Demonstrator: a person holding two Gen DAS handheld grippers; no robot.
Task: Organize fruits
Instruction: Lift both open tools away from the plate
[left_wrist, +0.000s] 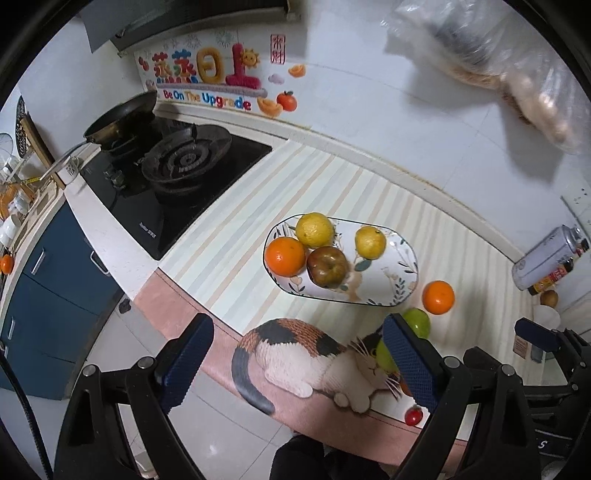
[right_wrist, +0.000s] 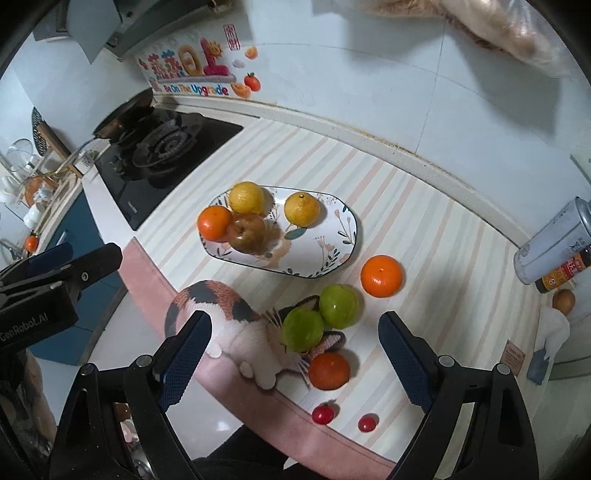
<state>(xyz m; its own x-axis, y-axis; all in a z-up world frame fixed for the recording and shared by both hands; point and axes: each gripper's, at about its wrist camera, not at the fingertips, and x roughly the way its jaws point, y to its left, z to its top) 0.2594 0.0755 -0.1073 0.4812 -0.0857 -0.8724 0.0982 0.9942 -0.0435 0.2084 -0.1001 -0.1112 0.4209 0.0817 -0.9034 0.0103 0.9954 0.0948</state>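
An oval floral plate on the striped mat holds two yellow citrus, an orange and a brown apple. Loose on the mat lie an orange, two green fruits, a darker orange and two small red fruits. My right gripper is open and empty above the loose fruit. My left gripper is open and empty over the mat's front edge.
A gas stove with a black pan stands to the left of the mat. A metal can and a sauce bottle stand at the right. A plastic bag hangs on the wall above.
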